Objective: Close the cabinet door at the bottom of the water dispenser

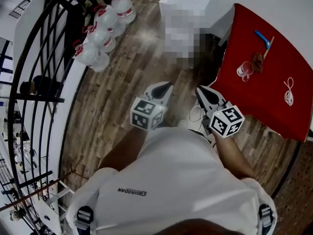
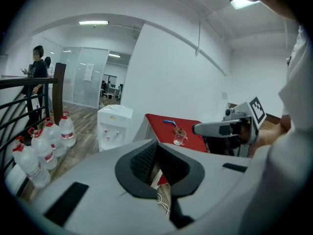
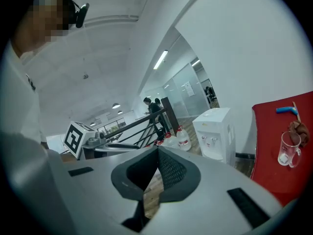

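Note:
The white water dispenser [image 1: 188, 4] stands on the wood floor well ahead of me, partly behind a mosaic patch. It also shows in the left gripper view [image 2: 113, 126] and the right gripper view [image 3: 215, 131]. Its lower front looks flat and white, with no door standing out that I can see. My left gripper [image 1: 166, 86] and right gripper [image 1: 199, 89] are held side by side in front of my chest, far from the dispenser. Both point toward it. Each pair of jaws [image 2: 156, 143] [image 3: 157, 148] is shut with nothing between the pads.
A red-covered table [image 1: 274, 67] stands right of the dispenser, with a glass mug [image 1: 243, 70], a blue tool [image 1: 262, 38] and a white cord [image 1: 289, 92]. Several water bottles [image 1: 100, 31] sit by the black railing [image 1: 44, 72] on the left. People stand far off [image 2: 36, 75].

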`<control>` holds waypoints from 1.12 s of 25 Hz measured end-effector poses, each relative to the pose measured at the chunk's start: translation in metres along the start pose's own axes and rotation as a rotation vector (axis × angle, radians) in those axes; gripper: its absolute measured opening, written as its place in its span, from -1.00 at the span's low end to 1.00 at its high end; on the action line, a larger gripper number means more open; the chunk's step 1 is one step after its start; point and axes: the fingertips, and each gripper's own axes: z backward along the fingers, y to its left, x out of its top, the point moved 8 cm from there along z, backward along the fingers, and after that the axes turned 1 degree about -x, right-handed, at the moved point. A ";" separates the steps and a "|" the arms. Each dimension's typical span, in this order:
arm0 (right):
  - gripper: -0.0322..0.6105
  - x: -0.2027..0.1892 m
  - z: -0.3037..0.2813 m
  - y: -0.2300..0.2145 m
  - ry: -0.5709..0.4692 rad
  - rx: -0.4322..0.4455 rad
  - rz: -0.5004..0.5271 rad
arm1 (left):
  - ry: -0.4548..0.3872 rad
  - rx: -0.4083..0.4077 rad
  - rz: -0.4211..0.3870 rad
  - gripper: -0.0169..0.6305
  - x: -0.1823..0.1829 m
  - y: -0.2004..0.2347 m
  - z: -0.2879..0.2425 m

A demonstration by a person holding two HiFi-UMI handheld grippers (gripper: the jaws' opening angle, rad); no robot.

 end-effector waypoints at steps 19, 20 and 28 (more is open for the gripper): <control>-0.83 -0.029 -0.043 0.058 -0.046 -0.137 -0.012 | 0.026 -0.100 -0.056 -0.96 0.004 0.062 0.049; -0.83 -0.031 -0.046 0.061 -0.041 -0.143 -0.019 | 0.028 -0.100 -0.045 -0.96 0.002 0.067 0.052; -0.83 -0.031 -0.067 0.081 -0.005 -0.147 -0.007 | 0.019 -0.095 -0.014 -0.96 -0.003 0.094 0.068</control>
